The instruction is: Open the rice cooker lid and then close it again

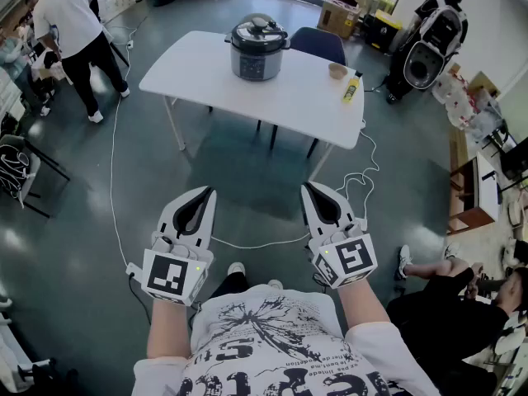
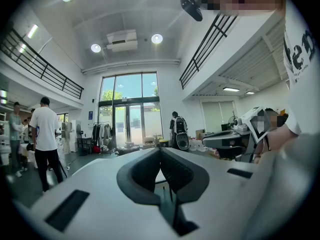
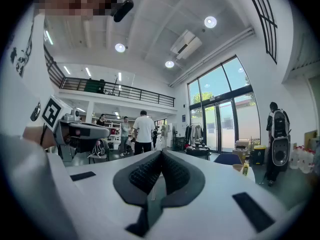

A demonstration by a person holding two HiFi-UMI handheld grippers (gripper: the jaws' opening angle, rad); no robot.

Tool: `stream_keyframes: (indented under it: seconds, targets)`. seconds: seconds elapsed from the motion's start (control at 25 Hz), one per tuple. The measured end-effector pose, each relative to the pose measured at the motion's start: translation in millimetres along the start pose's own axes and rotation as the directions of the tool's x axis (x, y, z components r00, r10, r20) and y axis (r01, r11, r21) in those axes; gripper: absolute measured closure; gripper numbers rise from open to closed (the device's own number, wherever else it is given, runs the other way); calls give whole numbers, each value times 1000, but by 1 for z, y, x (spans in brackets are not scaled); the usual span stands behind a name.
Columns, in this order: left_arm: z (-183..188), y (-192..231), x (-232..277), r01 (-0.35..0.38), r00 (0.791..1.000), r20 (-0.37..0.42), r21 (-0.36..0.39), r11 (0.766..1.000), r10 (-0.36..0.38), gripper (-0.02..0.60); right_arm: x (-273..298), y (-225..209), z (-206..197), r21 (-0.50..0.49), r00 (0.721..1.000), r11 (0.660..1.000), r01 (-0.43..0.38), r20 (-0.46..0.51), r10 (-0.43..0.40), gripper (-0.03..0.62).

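- The round, dark grey rice cooker [image 1: 258, 48], banded in brushed metal and with its lid down, sits toward the far side of the matte white rectangular table [image 1: 206, 89], well apart from both grippers.
- The white plastic left gripper [image 1: 206, 192] is held level close to the person's body. Its curved jaws meet at the tips with nothing between them, and the black ribbed pads enclose a teardrop-shaped hollow.
- The white plastic right gripper [image 1: 307, 186] is just beside it, closed in the same way and empty.
- A slim yellow bottle [image 1: 351, 89] and a small tan cup [image 1: 337, 71] stand at the table's right end. A dark blue chair [image 1: 320, 44] is tucked in at the far edge.
- A thin white cable [image 1: 113, 180] loops over the glossy grey floor [image 1: 74, 246].
- Only the head view shows the cooker's lid from above.
- Only the gripper views show the tall glass doors [image 2: 129, 119], a black-railed upper gallery [image 2: 40, 66] and round ceiling lights [image 2: 156, 38].
- A person in a white T-shirt [image 1: 78, 23] stands at the far left.
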State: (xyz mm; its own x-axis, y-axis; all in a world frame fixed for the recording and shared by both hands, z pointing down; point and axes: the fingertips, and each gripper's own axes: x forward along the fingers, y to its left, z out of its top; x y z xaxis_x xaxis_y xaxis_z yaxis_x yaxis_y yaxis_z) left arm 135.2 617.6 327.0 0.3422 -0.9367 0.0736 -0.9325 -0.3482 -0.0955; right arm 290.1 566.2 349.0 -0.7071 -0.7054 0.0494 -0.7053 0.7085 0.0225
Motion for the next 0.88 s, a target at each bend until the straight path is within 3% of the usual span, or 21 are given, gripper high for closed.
stream_keyframes:
  seconds: [0.56, 0.6, 0.64, 0.68, 0.88]
  targets:
    - [2, 12, 14, 29, 999, 13, -9, 1000, -29, 569, 11, 4, 7, 8, 999, 999, -33, 44, 32, 578]
    - [2, 16, 17, 32, 999, 14, -12, 999, -32, 569, 18, 7, 9, 1, 998, 999, -43, 55, 43, 413]
    - [1, 22, 19, 34, 999, 14, -16, 999, -34, 568, 25, 10, 11, -7, 997, 999, -49, 65, 50, 130]
    - [0, 28, 21, 36, 999, 14, -18, 999, -36, 569, 33, 12, 12, -16, 997, 999, -42, 71, 43, 7]
    - [-12, 77, 27, 59, 998, 26, -22, 998, -59, 569, 82, 16, 8, -19, 998, 999, 46, 51, -45, -4]
